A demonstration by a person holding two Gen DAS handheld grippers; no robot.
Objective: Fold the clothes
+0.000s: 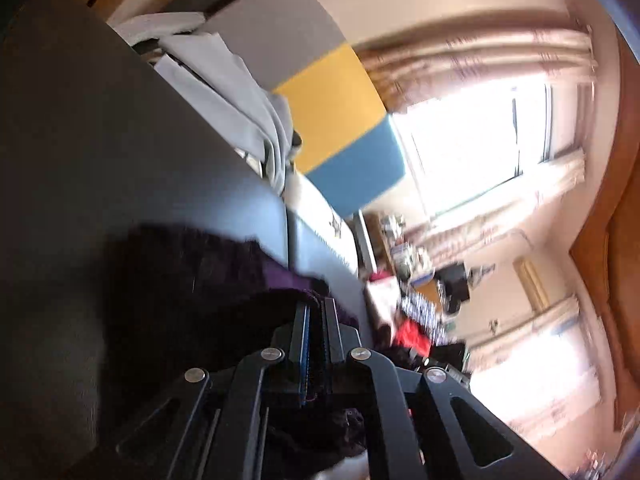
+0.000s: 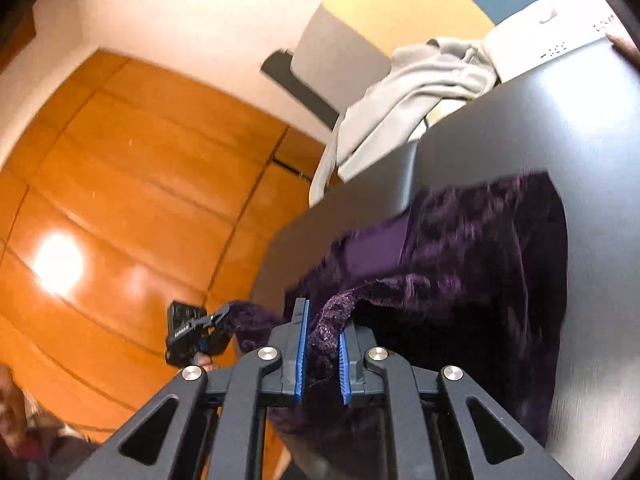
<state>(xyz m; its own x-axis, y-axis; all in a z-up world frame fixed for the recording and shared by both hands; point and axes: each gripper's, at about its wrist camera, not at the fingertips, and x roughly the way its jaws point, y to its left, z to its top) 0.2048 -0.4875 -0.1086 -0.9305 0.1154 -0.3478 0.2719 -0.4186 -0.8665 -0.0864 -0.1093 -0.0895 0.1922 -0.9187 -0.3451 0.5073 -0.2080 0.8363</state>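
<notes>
A dark purple velvet garment lies partly on the dark grey table and is lifted at its near edge. My right gripper is shut on a bunched edge of the garment, cloth filling the gap between its blue pads. My left gripper is shut on another part of the same garment, its fingers almost together with cloth between them. The left gripper also shows in the right wrist view, holding the garment's far corner off the table's edge.
A pile of light grey clothes lies at the table's far end, also in the left wrist view. A grey, yellow and blue panel stands behind it. Wooden wardrobe doors and a bright window surround the table.
</notes>
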